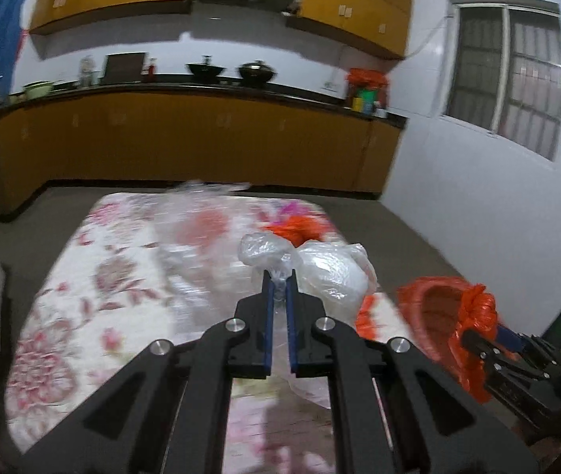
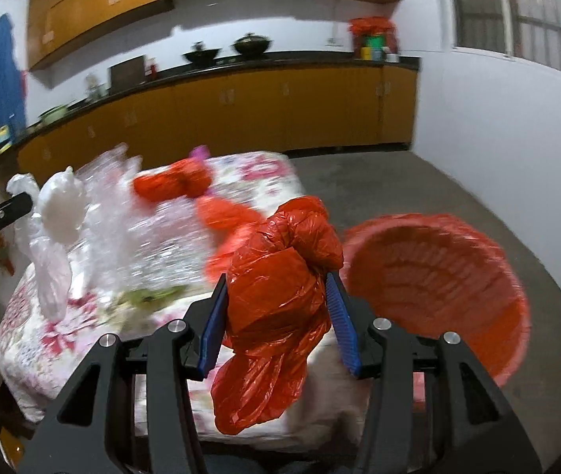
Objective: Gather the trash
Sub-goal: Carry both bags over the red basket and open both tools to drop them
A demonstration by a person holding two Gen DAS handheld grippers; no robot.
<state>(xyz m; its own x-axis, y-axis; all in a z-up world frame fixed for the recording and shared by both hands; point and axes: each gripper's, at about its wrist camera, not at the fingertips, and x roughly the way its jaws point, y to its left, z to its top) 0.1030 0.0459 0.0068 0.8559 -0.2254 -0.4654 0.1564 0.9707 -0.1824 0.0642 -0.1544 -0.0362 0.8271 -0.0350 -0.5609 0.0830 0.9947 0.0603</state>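
Note:
My left gripper point(image 1: 279, 276) is shut on a clear plastic bag point(image 1: 320, 268) and holds it above the flowered table point(image 1: 83, 276). The bag also shows in the right wrist view point(image 2: 59, 213), hanging from the left gripper's tip point(image 2: 19, 201). My right gripper point(image 2: 278, 276) is shut on a crumpled red plastic bag point(image 2: 276, 304), held just left of a red basket point(image 2: 438, 276). In the left wrist view the right gripper point(image 1: 474, 339) holds the red bag point(image 1: 478, 304) at the basket's point(image 1: 430, 308) rim. More red bags point(image 2: 174, 183) lie on the table.
Clear plastic wrap point(image 2: 154, 229) covers the middle of the table. A red scrap point(image 1: 367, 316) lies at the table's right edge. Kitchen counter with yellow cabinets point(image 1: 181, 138) runs along the back wall. Grey floor point(image 2: 418, 185) lies to the right.

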